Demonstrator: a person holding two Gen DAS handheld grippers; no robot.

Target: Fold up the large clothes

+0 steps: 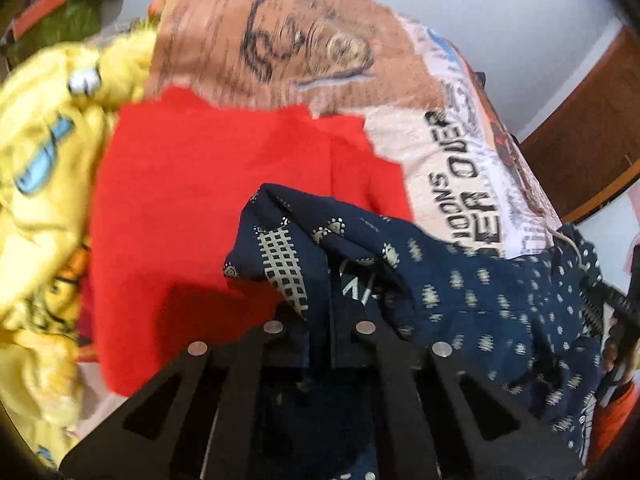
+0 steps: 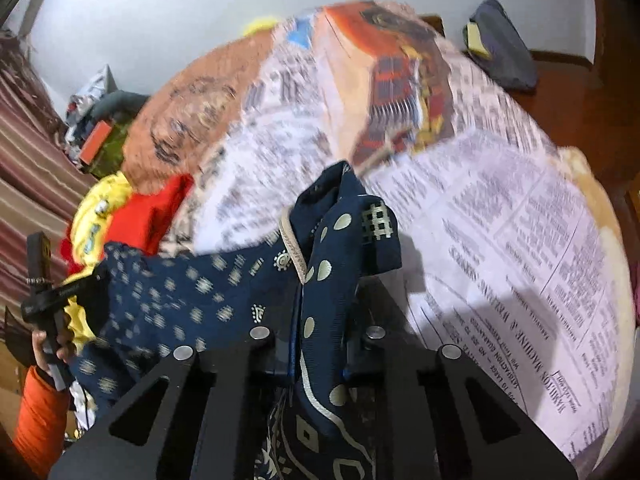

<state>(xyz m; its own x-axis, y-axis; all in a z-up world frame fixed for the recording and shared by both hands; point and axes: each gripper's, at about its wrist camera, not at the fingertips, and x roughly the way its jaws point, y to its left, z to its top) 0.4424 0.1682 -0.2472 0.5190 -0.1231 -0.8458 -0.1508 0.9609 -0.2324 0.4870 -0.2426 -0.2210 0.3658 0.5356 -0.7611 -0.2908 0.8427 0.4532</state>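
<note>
A navy blue garment with cream print point(image 1: 480, 292) hangs stretched between my two grippers above the bed. My left gripper point(image 1: 326, 300) is shut on one edge of it; cloth drapes over the fingertips and hides them. My right gripper point(image 2: 316, 300) is shut on another edge of the navy garment point(image 2: 192, 296), which has a cream trim and folds over the jaws. The left gripper and the hand holding it show at the left of the right wrist view point(image 2: 44, 300). A red garment point(image 1: 208, 184) lies flat on the bed beneath.
The bed carries a newspaper-print sheet point(image 2: 500, 240). A yellow printed garment point(image 1: 44, 184) lies crumpled left of the red one. A dark bag point(image 2: 500, 48) sits on the wooden floor beyond the bed. Striped curtain point(image 2: 28, 168) and clutter stand at the left.
</note>
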